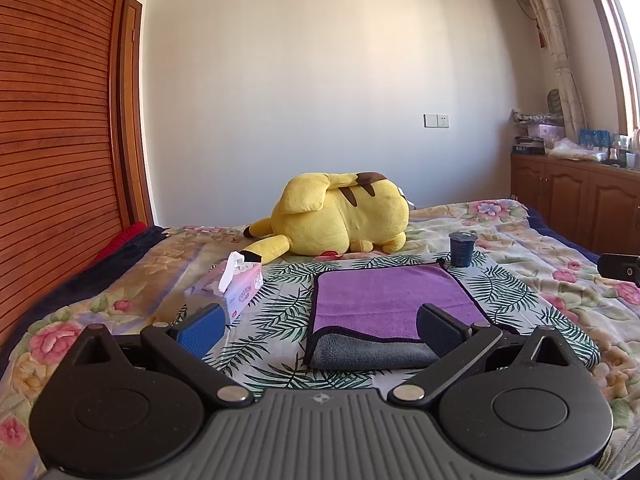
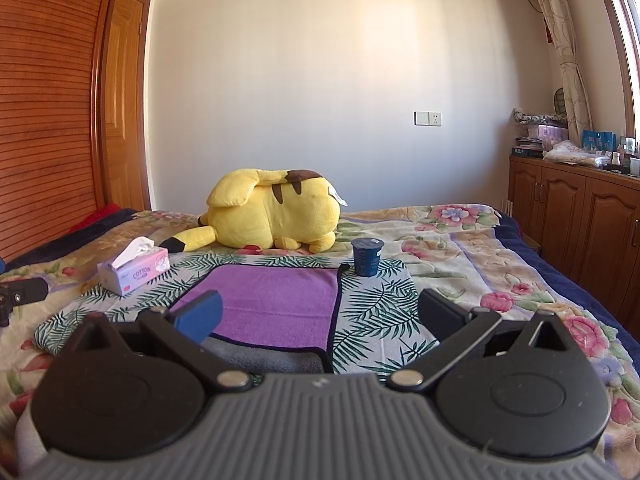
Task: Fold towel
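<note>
Left claw (image 1: 320,330): fingers spread wide, nothing between them, held above the near edge of the towel. Right claw (image 2: 320,318): also spread wide and holding nothing, with its blue left fingertip (image 2: 199,316) over the towel's near right part.

Purple microfibre towel with grey underside and dark edging (image 1: 394,300) lies folded flat on the bed, the fold at the near edge where the grey layer shows rolled under. It rests on a white palm-leaf-print cloth (image 1: 280,312) spread over the floral quilted bedspread (image 1: 560,280).

Pink-and-white cardboard tissue box marked "COTTON" (image 1: 236,288) sits left of the towel, apart from it, with a tissue sticking up. Dark blue plastic cup with a foil-style lid (image 1: 462,249) stands upright just beyond the towel's far right corner; can't tell whether they touch.

Yellow plush toy with brown back stripes (image 1: 340,216) lies on its side further back, mid-bed, well apart from the towel.

Far end: plain white wall, brown slatted wooden wardrobe (image 1: 52,140) on the left, wooden cabinets (image 2: 580,216) with clutter on top on the right.
</note>
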A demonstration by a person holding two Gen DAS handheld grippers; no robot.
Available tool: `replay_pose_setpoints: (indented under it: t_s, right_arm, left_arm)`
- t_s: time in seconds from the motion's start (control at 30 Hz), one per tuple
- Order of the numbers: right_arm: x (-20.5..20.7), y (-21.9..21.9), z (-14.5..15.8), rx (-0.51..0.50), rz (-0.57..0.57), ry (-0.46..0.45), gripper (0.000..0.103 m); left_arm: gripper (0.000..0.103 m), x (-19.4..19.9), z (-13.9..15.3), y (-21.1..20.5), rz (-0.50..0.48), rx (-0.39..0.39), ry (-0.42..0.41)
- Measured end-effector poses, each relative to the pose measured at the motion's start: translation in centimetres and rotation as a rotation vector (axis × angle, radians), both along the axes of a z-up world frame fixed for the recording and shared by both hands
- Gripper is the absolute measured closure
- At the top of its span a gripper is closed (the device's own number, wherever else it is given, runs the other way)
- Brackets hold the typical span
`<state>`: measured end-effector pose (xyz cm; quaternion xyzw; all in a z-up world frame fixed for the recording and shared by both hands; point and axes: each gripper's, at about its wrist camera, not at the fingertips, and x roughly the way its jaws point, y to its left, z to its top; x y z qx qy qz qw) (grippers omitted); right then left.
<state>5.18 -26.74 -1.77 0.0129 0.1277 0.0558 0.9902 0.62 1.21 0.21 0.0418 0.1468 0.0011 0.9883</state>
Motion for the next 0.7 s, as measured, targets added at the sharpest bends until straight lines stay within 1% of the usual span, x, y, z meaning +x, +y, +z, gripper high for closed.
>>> replay_pose_setpoints:
  t_s: [0.7]
  right_arm:
    - [0.02,0.12,0.09,0.0,0.002,0.001,0.0]
  left_arm:
    - [0.016,-0.11,-0.03,-0.16,0.0,0.005,-0.002]
